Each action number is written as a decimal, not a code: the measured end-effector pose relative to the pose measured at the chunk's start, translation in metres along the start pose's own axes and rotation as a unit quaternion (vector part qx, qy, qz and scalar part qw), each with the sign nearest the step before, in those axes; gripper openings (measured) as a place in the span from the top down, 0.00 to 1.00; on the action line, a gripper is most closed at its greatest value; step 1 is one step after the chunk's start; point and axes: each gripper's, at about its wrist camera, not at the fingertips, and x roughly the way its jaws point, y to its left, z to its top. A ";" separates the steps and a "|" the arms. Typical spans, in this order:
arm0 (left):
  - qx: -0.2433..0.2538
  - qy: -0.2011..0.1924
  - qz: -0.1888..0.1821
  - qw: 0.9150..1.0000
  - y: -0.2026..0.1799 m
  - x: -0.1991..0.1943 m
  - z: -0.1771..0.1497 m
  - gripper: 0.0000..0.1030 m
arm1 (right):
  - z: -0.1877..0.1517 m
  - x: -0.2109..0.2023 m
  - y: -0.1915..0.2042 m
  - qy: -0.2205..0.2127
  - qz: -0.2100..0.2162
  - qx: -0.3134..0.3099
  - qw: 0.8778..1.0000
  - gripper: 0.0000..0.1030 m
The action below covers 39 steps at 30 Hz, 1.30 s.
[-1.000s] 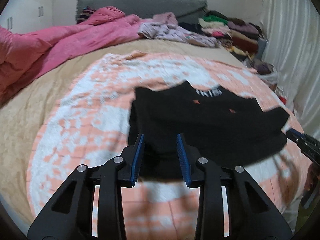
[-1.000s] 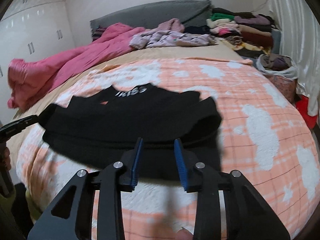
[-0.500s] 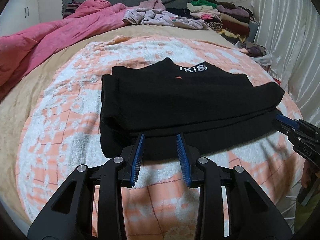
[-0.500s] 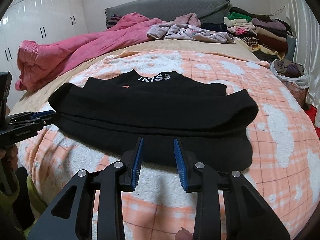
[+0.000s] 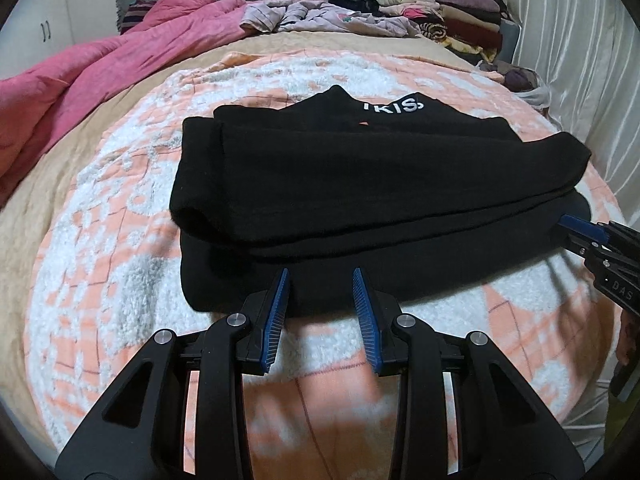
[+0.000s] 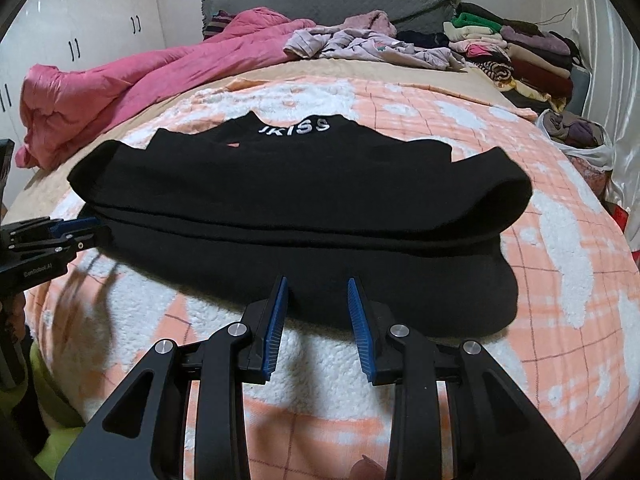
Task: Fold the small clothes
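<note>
A black top (image 5: 380, 184) with white lettering at the collar lies flat on the peach and white blanket (image 5: 120, 216), its sleeves folded across the body. My left gripper (image 5: 320, 276) hovers open just over the left part of the near hem, nothing between its blue pads. My right gripper (image 6: 317, 284) stands open in the same way over the right part of the same top (image 6: 304, 200). Each gripper also shows in the other's view: the right gripper (image 5: 576, 232) at the top's right edge, the left gripper (image 6: 76, 226) at its left edge.
A pink duvet (image 6: 120, 80) is bunched at the far left of the bed. Loose pale clothes (image 6: 368, 44) lie by the grey headboard (image 6: 328, 0). Stacks of folded clothes (image 6: 520, 56) and a bag of clothes (image 6: 576, 136) stand at the far right, white wardrobes (image 6: 80, 28) at the left.
Both grippers have sunk and come closer to the top's near hem, which now fills more of each view. The top, blurred a second ago, lies still. The jaws' gaps look unchanged.
</note>
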 end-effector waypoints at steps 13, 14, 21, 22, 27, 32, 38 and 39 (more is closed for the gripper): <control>-0.002 -0.007 0.010 1.000 0.009 0.019 0.020 0.75 | 0.020 0.031 0.000 -0.001 -0.020 -0.019 1.000 0.71; -0.004 -0.010 0.009 1.000 0.011 0.019 0.024 0.75 | 0.025 0.033 0.000 -0.002 -0.019 -0.020 1.000 0.71; -0.016 -0.017 0.015 1.000 0.025 0.028 0.058 0.75 | 0.058 0.054 -0.006 -0.001 -0.021 -0.014 1.000 0.71; -0.020 -0.017 0.016 1.000 0.028 0.029 0.063 0.75 | 0.064 0.058 -0.008 -0.001 -0.021 -0.011 1.000 0.71; -0.040 -0.026 0.018 0.999 0.042 0.031 0.093 0.75 | 0.088 0.068 -0.019 -0.004 -0.022 0.014 1.000 0.71; -0.057 -0.037 0.027 0.997 0.058 0.033 0.117 0.73 | 0.114 0.074 -0.031 -0.014 -0.025 0.036 0.999 0.71; -0.092 -0.047 0.033 0.994 0.084 0.031 0.120 0.70 | 0.129 0.073 -0.049 -0.027 -0.047 0.059 0.997 0.70; -0.096 -0.046 0.033 0.994 0.088 0.031 0.118 0.69 | 0.128 0.070 -0.052 -0.030 -0.049 0.062 0.996 0.70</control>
